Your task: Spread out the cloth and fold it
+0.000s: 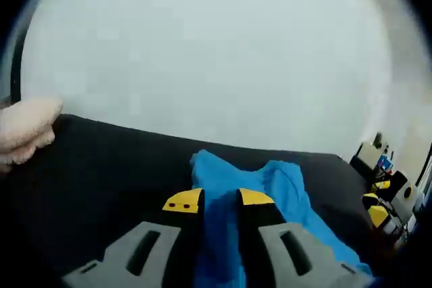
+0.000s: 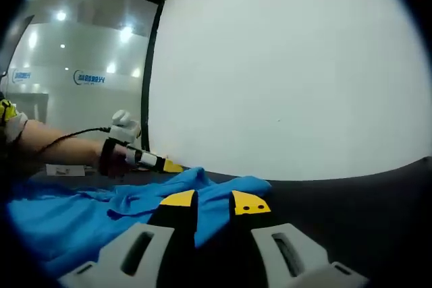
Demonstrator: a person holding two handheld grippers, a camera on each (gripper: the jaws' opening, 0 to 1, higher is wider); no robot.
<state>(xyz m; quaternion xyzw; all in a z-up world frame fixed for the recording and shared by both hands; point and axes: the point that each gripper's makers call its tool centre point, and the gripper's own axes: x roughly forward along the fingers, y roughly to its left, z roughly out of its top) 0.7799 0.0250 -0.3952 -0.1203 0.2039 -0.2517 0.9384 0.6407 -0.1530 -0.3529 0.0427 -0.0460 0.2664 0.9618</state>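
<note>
In the left gripper view, the left tongs [image 1: 219, 202], yellow-tipped with grey bodies, are closed on a bright blue crumpled cloth [image 1: 270, 200] that runs up between the jaws and bunches just beyond their tips, trailing off to their right over the black desk [image 1: 108, 166]. A pale fluffy bundle [image 1: 27, 129] lies well off to their left. In the right gripper view, the right tongs [image 2: 214, 202] pinch an edge of the same cloth [image 2: 88, 217], which spreads away to their left toward the other tongs [image 2: 158, 163], held by a person's hand [image 2: 115, 156].

Plain bright-blue fabric cloth [image 1: 270, 200] seen on black tabletop [image 1: 101, 180]; grey two-jaw gripper [image 1: 219, 200] tipped yellow; white wall [image 2: 290, 65] behind.
</note>
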